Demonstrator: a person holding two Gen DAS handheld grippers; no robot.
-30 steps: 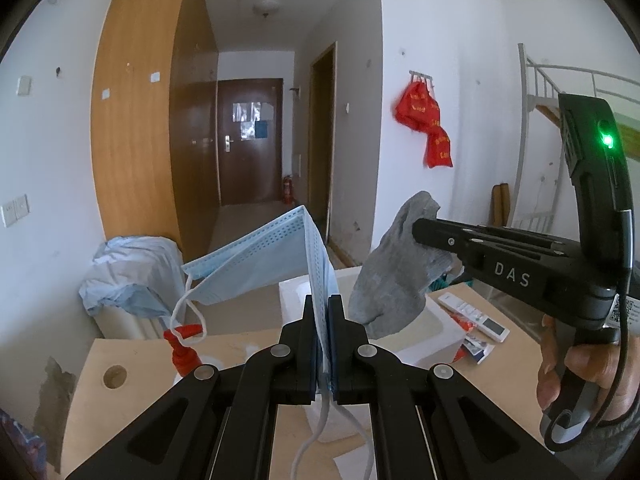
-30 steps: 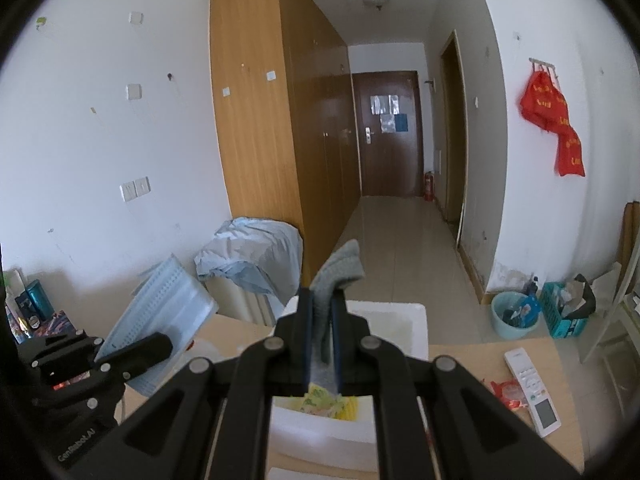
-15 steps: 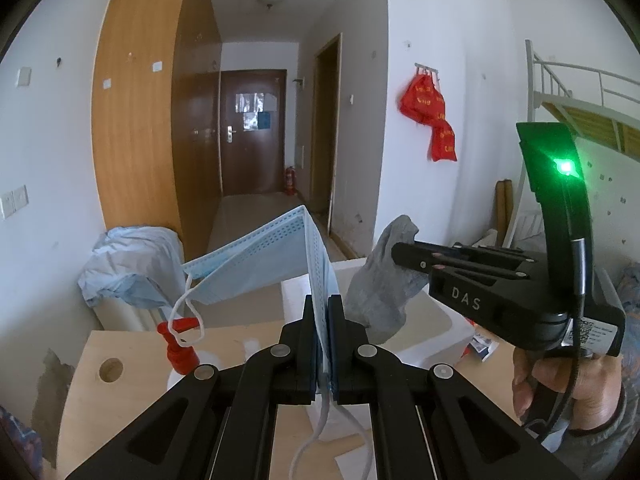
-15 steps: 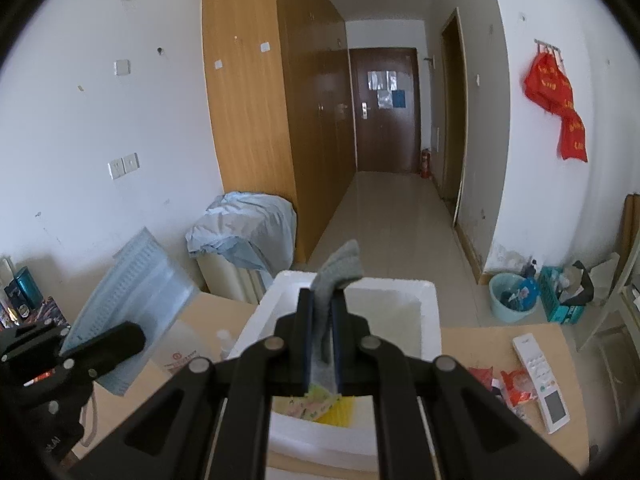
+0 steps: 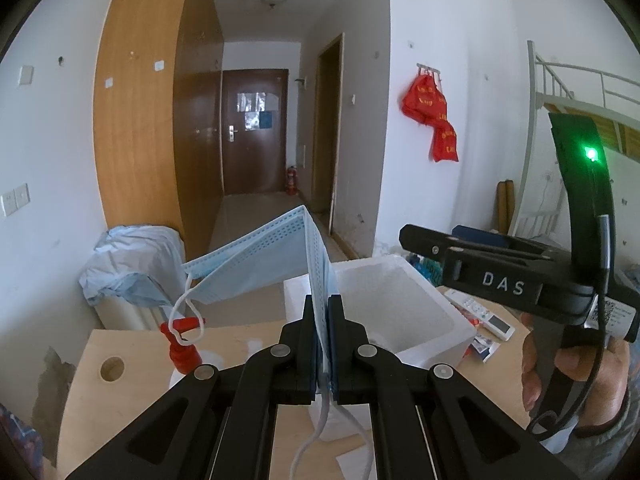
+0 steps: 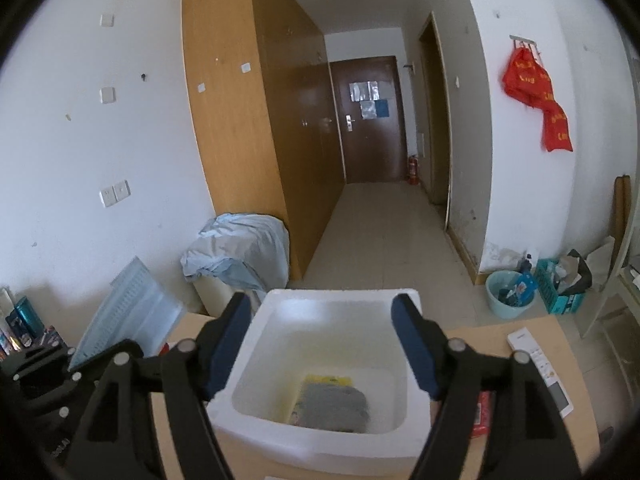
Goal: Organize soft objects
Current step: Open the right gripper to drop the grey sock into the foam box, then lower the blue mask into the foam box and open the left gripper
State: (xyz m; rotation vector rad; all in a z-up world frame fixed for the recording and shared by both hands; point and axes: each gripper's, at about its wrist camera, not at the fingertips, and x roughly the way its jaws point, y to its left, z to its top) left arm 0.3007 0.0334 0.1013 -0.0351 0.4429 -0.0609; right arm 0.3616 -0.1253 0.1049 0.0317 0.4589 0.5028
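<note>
Left wrist view: a white-walled room with a tall wooden wardrobe [image 5: 140,128] on the left and a corridor ending at a dark brown door [image 5: 254,132]. Red cloth bags [image 5: 434,120] hang from a wall hook. A pale wooden counter [image 5: 132,376] carries a white foam box [image 5: 424,300], open at the top. The left gripper [image 5: 323,344] is clenched on a folded pale blue pleated face mask [image 5: 272,256]; the mask stands up from the jaws above the counter, just left of the box, its white ear loop hanging at the left. A red-capped spray bottle [image 5: 182,344] stands on the counter behind that loop. The right gripper [image 5: 420,236], seen side-on and held by a hand [image 5: 560,372], hangs over the right side of the box; its black body shows a green light. A white remote control [image 5: 480,314] lies on the counter right of the box.

Right wrist view: same corridor and wardrobe. The right gripper [image 6: 322,344] is directly above the foam box [image 6: 256,360], jaws opening, nothing between the blue pads. A grey sock [image 6: 334,404] lies on the box floor, on top of a yellow packet [image 6: 326,380]. The face mask [image 6: 128,312] appears at the left, beside the box. The remote control [image 6: 540,372] lies at the right.
</note>
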